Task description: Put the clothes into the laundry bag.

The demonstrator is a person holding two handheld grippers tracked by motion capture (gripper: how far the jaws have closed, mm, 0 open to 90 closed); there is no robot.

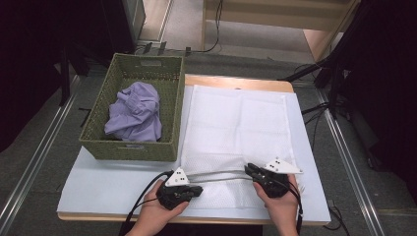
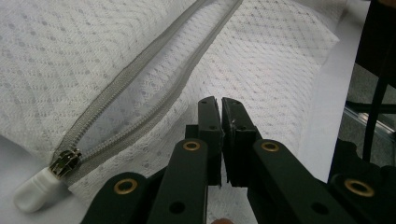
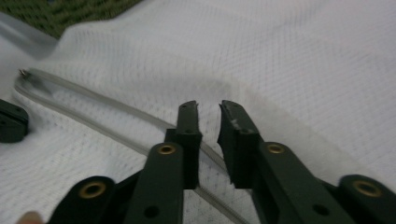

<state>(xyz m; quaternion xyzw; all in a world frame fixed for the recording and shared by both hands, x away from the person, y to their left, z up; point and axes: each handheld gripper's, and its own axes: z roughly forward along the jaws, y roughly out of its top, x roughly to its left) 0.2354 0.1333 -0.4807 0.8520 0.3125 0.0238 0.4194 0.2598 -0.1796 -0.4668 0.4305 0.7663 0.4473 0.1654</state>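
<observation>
Most of the zipper (image 1: 216, 176) on the white mesh laundry bag (image 1: 236, 128) stood open, its two grey tapes parted in a long, narrow gap near the desk's near edge, so the opening step looked about done to me, while loading looked still ahead: the crumpled lilac garment (image 1: 134, 112) sat in the woven green basket (image 1: 169, 123) at the desk's far left corner. The bag lay flat on a pale sheet (image 1: 98, 182), a soft netted fabric with a fine diamond weave, and the metal slider with its rounded white plastic pull (image 2: 35, 191) rested at the zipper's left end. The left gripper (image 2: 221, 103) had its jaws pressed together over the mesh just beside that zipper; whether they pinched fabric I could not tell. The right gripper (image 3: 208, 108) hovered with its jaws slightly spread above the tapes, gripping nothing.
</observation>
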